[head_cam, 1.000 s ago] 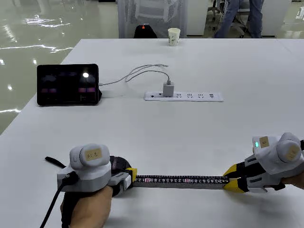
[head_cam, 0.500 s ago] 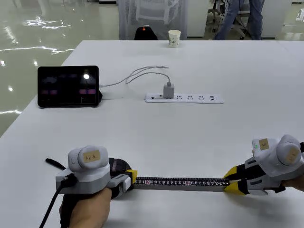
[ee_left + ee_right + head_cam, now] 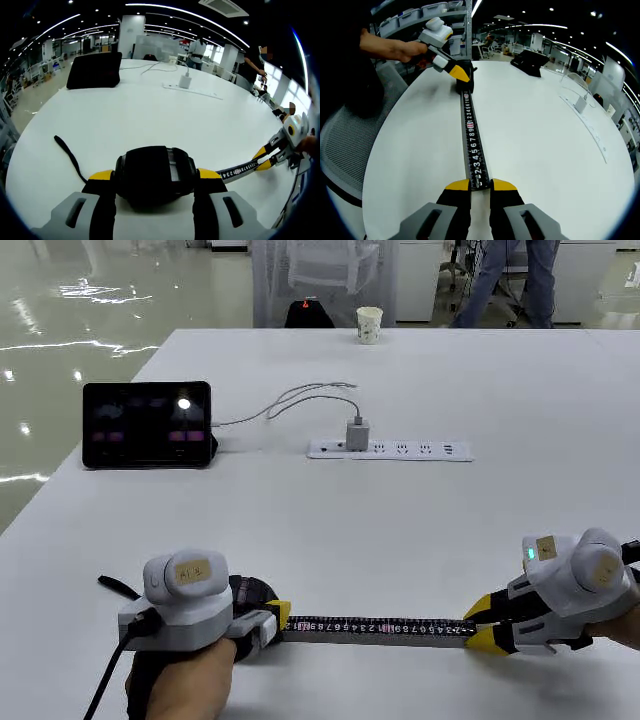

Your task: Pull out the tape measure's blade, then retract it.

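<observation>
Item 1. Tape measure case [image 3: 155,175]: black, rounded, sitting on the white table [image 3: 400,520] at its near edge, to the person's left. It is clamped between the yellow-tipped jaws of the left gripper [image 3: 156,176], which stand wide around its sides. A thin black wrist strap [image 3: 67,155] trails from it across the tabletop.

Item 2. Blade [image 3: 471,135]: dark, with pale numerals and one red mark partway along. It is drawn out of the case, lies flat on the table and runs straight to the person's right.

Item 3. Right gripper [image 3: 480,186]: yellow-tipped jaws drawn narrow and pinching the blade's free end, low over the table at the near right.

Item 4. Tablet [image 3: 148,424]: dark screen, propped upright at the left of the mid-table.

Item 5. White power strip [image 3: 390,450]: mid-table, with a charger plug [image 3: 357,430] seated in it and a pale cable [image 3: 300,395] looping towards the tablet.

Item 6. Paper cup [image 3: 369,324]: upright, near the far edge.
</observation>
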Available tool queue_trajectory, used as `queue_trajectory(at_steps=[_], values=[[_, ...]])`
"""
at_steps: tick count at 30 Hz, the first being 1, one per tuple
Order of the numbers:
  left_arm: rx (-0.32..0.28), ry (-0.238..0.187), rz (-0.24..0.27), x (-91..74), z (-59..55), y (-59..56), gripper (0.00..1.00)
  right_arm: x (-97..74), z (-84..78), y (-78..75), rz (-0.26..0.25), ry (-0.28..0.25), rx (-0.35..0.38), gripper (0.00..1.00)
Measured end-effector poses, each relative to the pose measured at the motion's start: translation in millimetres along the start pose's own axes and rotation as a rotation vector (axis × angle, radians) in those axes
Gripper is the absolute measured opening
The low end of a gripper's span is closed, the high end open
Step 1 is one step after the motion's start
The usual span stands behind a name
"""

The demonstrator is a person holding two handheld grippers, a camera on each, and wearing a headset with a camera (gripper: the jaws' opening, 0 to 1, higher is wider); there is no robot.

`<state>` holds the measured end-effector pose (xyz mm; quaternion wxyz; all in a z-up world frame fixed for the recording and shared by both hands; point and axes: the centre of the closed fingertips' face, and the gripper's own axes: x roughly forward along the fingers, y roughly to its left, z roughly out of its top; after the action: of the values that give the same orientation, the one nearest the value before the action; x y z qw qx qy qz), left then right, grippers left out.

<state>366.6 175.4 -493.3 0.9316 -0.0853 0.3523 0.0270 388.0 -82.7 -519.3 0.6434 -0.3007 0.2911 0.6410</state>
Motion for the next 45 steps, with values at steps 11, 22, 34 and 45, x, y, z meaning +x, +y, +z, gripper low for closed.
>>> queue_trajectory(at_steps=[11, 22, 34, 45], values=[[-0.007, 0.0, -0.004, -0.3, 0.0, 0.0, 0.57, 5.1, 5.5, 1.4, 0.007, -0.001, -0.003, 0.1], [-0.007, 0.0, -0.008, -1.0, 0.0, -0.2, 0.57, 9.3, 11.7, 3.8, 0.01, -0.005, -0.004, 0.1], [-0.007, 0.002, -0.011, -1.0, -0.2, -0.2, 0.57, 15.4, 18.4, 5.9, 0.015, -0.012, -0.001, 0.1], [-0.007, 0.004, -0.013, -0.9, -0.3, -0.4, 0.57, 20.9, 23.6, 6.9, 0.018, -0.017, 0.001, 0.1]])
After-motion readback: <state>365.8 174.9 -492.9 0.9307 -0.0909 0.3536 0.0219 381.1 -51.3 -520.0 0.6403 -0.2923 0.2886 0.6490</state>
